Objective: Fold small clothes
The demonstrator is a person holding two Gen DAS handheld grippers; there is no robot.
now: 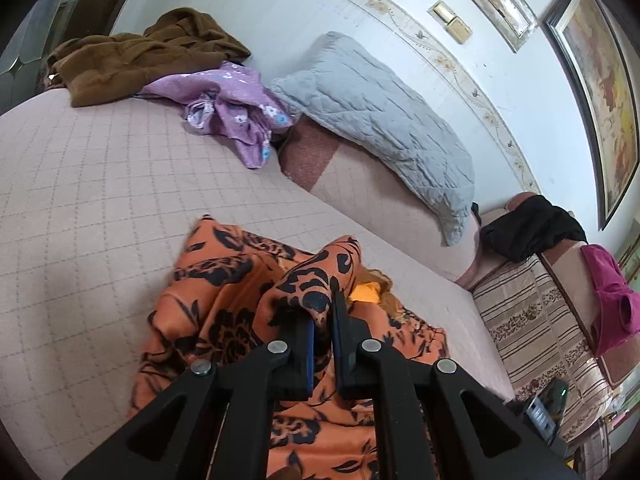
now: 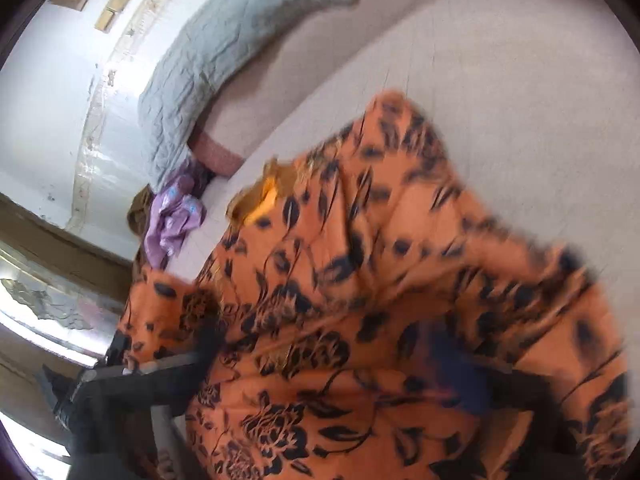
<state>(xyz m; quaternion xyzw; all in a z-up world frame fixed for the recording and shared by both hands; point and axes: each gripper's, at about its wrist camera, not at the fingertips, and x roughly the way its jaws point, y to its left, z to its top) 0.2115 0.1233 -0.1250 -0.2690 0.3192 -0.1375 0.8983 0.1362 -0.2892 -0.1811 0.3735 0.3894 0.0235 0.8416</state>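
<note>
Orange floral garment [image 1: 224, 304] lies rumpled on the bed [image 1: 80, 184], unfolded; left tongs [image 1: 323, 312] pinch its fold, right tongs' state unclear

In the right wrist view the right gripper [image 2: 400, 380] is smeared by motion and draped by the orange floral garment [image 2: 360, 280], so the stand of its jaws cannot be read. A yellow patch [image 2: 264, 196] toward eleven o'clock is blurred beyond telling. In the left view, the framed picture [image 1: 600, 92] is cut off at three o'clock.
</note>
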